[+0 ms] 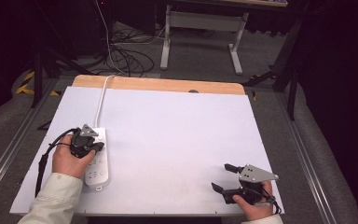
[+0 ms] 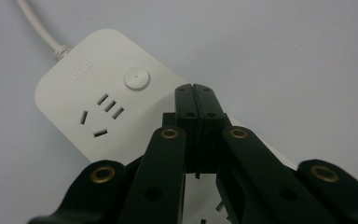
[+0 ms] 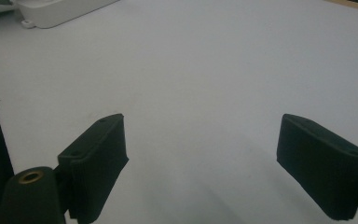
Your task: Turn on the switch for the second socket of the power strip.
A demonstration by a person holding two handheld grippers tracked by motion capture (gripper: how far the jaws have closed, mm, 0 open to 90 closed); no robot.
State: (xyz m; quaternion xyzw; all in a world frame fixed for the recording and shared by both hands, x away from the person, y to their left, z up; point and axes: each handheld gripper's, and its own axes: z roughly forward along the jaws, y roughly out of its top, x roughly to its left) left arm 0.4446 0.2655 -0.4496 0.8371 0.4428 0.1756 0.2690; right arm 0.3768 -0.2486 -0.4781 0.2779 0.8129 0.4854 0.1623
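Left gripper, jaws pressed together and holding nothing, poised over the white power strip at the white table's left edge, near its round button. Right gripper, jaws wide apart, rests well apart at the near right corner. The strip's cord runs toward the far wooden edge.

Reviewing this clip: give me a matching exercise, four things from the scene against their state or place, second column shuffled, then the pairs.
Things:
1. left gripper
2. right gripper
3. power strip
4. white cable

States or places:
A. jaws wide apart over the bare white table top
B. runs from the strip toward the far wooden edge
C. jaws closed together, tips above the strip, near its round button
D. lies flat at the table's left side, sockets up

Pairs: 1-C, 2-A, 3-D, 4-B
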